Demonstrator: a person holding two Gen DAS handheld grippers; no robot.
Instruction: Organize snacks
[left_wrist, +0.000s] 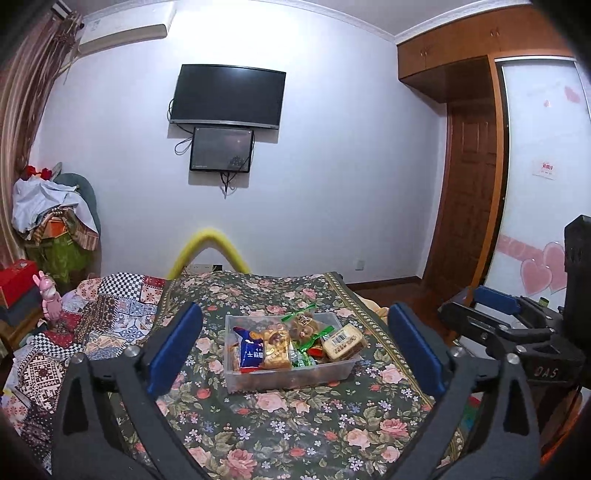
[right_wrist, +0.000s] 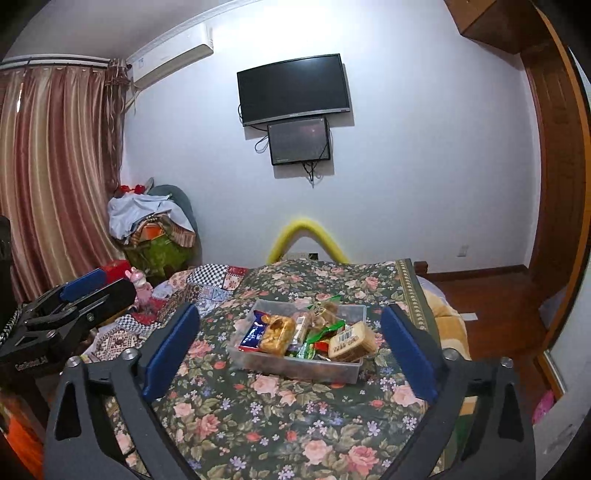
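Note:
A clear plastic bin (left_wrist: 288, 380) full of snacks sits on a floral cloth; it also shows in the right wrist view (right_wrist: 295, 369). Inside lie a blue packet (left_wrist: 250, 350), a golden biscuit pack (left_wrist: 277, 349), green wrappers (left_wrist: 301, 358) and a tan barcoded pack (left_wrist: 341, 341). My left gripper (left_wrist: 295, 350) is open and empty, its blue pads wide apart on either side of the bin, short of it. My right gripper (right_wrist: 291, 350) is also open and empty, framing the same bin. In the left wrist view the right gripper's body shows at the right edge.
The floral cloth (left_wrist: 295, 435) covers a bed, with a patchwork quilt (left_wrist: 92, 332) at the left. A pink toy (left_wrist: 50, 295) and red box (left_wrist: 14, 280) stand at far left. A TV (left_wrist: 227, 96) hangs on the far wall. Wood floor (right_wrist: 491, 306) lies to the right.

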